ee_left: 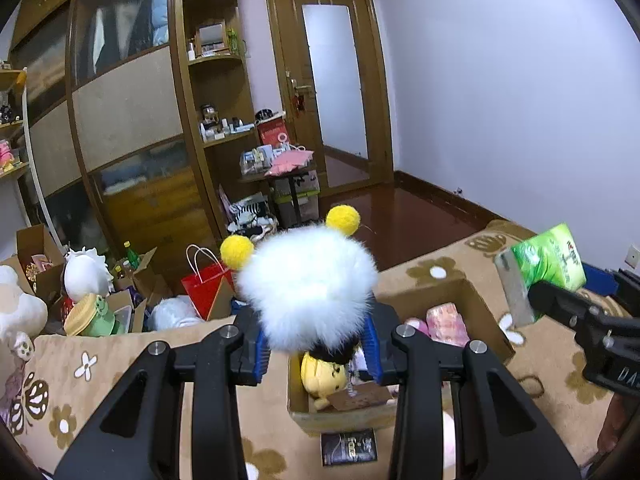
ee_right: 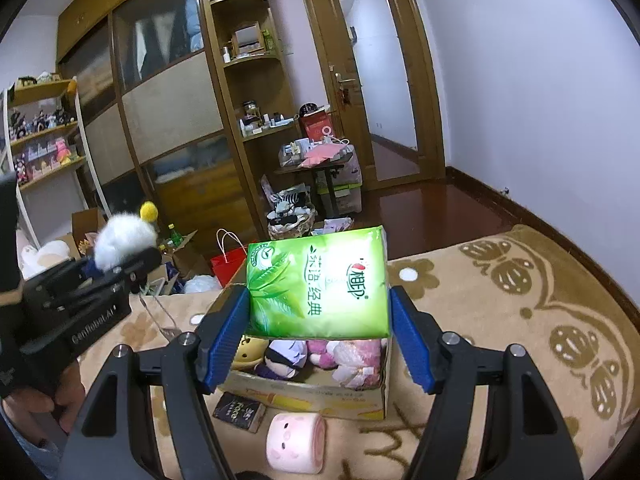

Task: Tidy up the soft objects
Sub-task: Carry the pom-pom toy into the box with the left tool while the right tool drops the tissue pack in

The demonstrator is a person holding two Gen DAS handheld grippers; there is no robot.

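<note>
My left gripper (ee_left: 316, 340) is shut on a fluffy white plush (ee_left: 312, 288) with two yellow pom-poms, and holds it up above the near left corner of a cardboard box (ee_left: 484, 304). That plush (ee_right: 124, 240) also shows at the left of the right wrist view. My right gripper (ee_right: 318, 320) is shut on a green tissue pack (ee_right: 320, 284), its blue pads pressing both sides, above the same box (ee_right: 320, 396). The box holds several soft toys, among them a yellow plush (ee_left: 322, 372) and a purple-haired doll (ee_right: 286, 354).
The box stands on a beige flowered blanket (ee_right: 500, 320). In front of it lie a pink roll-shaped plush (ee_right: 296, 442) and a small black packet (ee_right: 239, 411). Beyond the blanket's far edge stand a red paper bag (ee_left: 204, 284) and open cartons of clutter (ee_left: 96, 308).
</note>
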